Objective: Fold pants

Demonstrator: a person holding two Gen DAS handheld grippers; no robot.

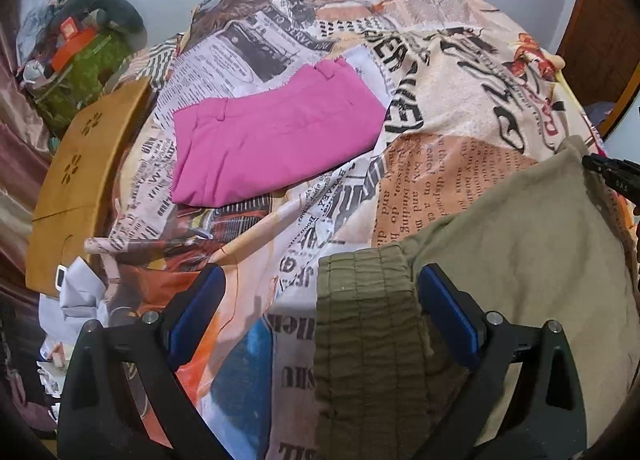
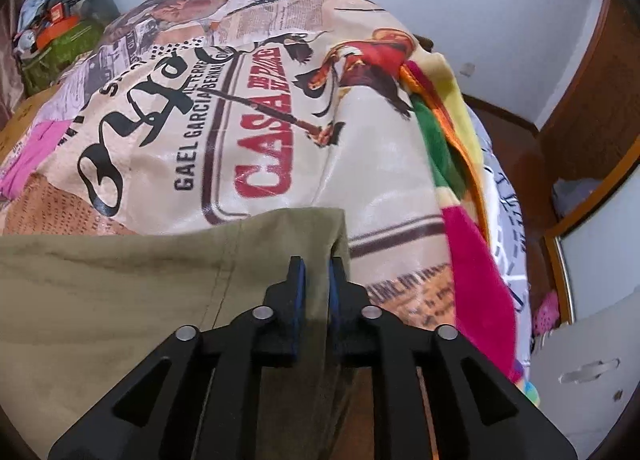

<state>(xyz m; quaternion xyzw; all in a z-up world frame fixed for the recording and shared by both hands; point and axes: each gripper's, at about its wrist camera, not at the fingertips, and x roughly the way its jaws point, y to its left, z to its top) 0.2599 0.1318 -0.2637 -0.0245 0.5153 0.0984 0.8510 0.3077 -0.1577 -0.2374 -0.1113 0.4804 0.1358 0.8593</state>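
Khaki pants point(image 2: 120, 280) spread on the bed point(image 2: 280, 132). Right claw point(image 2: 317, 280) nearly together, pinching the hem corner. Left claw point(image 1: 320, 300) apart, straddling the ribbed waistband point(image 1: 364, 320), not gripping. Step: securing both ends. Next: left must clamp before folding.

Left wrist: looks steeply down, close over the bedspread point(image 1: 460, 108).
Right wrist: looks steeply down, close, further right along the bed.
Shared: olive pants point(image 1: 520, 228) point(image 2: 120, 280), pink garment point(image 1: 276, 132) point(image 2: 36, 152).
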